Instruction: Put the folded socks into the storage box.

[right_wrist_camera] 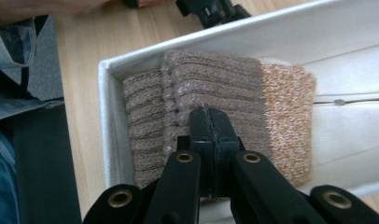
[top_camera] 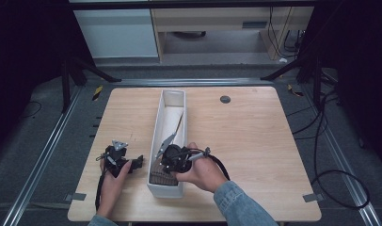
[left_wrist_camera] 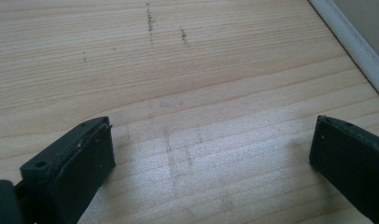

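A long, narrow white box [top_camera: 173, 100] stands along the middle of the wooden table [top_camera: 245, 141]. At its near end lies a folded ribbed knit piece [right_wrist_camera: 225, 84], brown with an orange-flecked end, also seen in the high view [top_camera: 160, 178]. My right gripper [right_wrist_camera: 209, 114] points down into that end of the box with its jaws shut together just above the knit and nothing between them; the high view shows the right gripper [top_camera: 166, 165] held over the box. My left gripper [left_wrist_camera: 211, 123] rests open over bare wood left of the box, seen from above [top_camera: 138, 163].
The box's white wall [left_wrist_camera: 353, 39] lies just beyond my left gripper. Farther up inside the box a thin stick [top_camera: 179, 123] lies on the pale lining. A dark round grommet [top_camera: 225, 99] sits at the table's far side. Cables [top_camera: 339, 188] lie on the floor to the right.
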`<action>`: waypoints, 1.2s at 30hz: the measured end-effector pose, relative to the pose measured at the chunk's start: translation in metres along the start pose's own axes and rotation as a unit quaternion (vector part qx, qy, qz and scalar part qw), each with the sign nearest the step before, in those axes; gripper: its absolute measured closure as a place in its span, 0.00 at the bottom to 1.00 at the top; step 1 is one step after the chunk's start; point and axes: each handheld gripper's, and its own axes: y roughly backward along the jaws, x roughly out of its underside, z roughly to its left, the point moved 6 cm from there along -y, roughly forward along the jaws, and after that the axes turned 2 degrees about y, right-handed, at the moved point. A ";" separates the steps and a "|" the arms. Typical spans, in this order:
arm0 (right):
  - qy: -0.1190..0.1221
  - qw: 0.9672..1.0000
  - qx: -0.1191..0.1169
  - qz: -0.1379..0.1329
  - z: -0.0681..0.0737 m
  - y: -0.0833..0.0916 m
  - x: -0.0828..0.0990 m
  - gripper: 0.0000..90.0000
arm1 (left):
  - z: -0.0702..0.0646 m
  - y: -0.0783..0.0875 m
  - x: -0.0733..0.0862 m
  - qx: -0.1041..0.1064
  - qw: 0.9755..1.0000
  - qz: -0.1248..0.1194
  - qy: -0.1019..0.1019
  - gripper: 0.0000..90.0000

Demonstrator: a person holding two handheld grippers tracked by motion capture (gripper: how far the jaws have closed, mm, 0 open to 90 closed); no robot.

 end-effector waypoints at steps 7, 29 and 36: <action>0.006 1.000 -0.003 0.007 0.004 -0.008 0.004 1.00 | 0.000 0.000 0.000 0.000 1.000 0.001 0.000 0.00; 0.017 1.000 0.003 0.022 0.011 -0.020 0.011 1.00 | 0.000 0.000 0.000 0.000 1.000 0.001 0.000 0.00; 0.018 1.000 0.005 0.016 0.011 -0.018 0.011 1.00 | 0.000 0.000 0.000 0.000 1.000 0.001 0.000 0.00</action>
